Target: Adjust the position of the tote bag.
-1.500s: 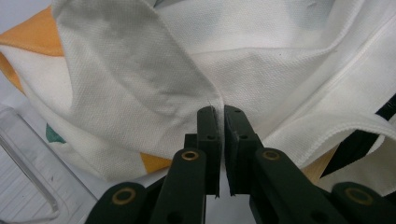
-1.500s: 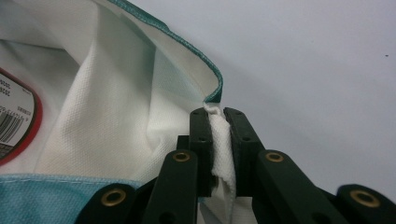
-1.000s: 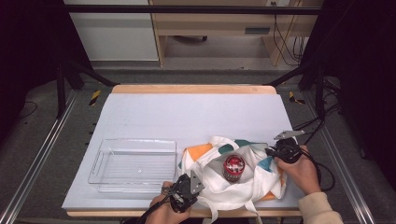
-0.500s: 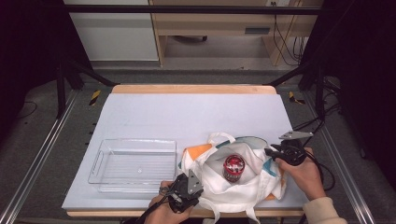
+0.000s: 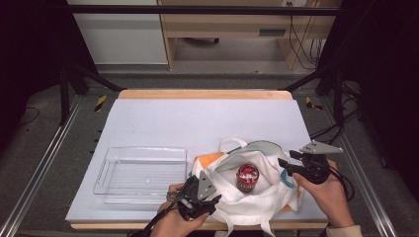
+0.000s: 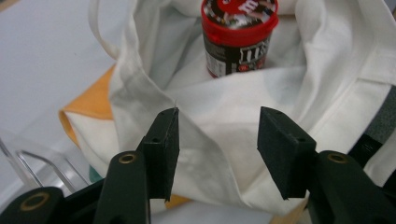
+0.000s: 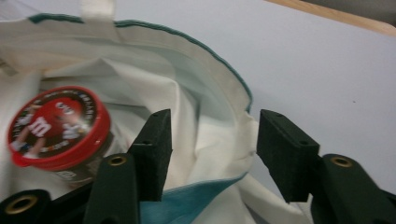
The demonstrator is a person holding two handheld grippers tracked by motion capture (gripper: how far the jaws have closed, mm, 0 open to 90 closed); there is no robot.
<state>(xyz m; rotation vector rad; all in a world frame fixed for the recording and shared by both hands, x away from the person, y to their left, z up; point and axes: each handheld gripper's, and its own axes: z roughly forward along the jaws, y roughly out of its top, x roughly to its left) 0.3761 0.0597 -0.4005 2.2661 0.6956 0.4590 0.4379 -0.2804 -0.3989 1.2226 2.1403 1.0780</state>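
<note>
While both grippers stood off the white tote bag (image 5: 257, 195), its mouth lay spread at the near right of the table (image 5: 197, 123), w/ a red-lidded candy jar (image 5: 247, 177) upright inside. Left gripper (image 5: 205, 200) sat at the bag's near left edge; its jaws had just been opening and stood about half wide, cloth below them but not pinched. Right gripper (image 5: 286, 165) was by the bag's right rim, jaws likewise just opening, rim loose between them. Clear tray (image 5: 141, 170) lay left of the bag, nothing in it. Probably best to clear the cloth fully, then come straight down on the jar w/ jaws wide enough for the lid, w/o snagging folds.
</note>
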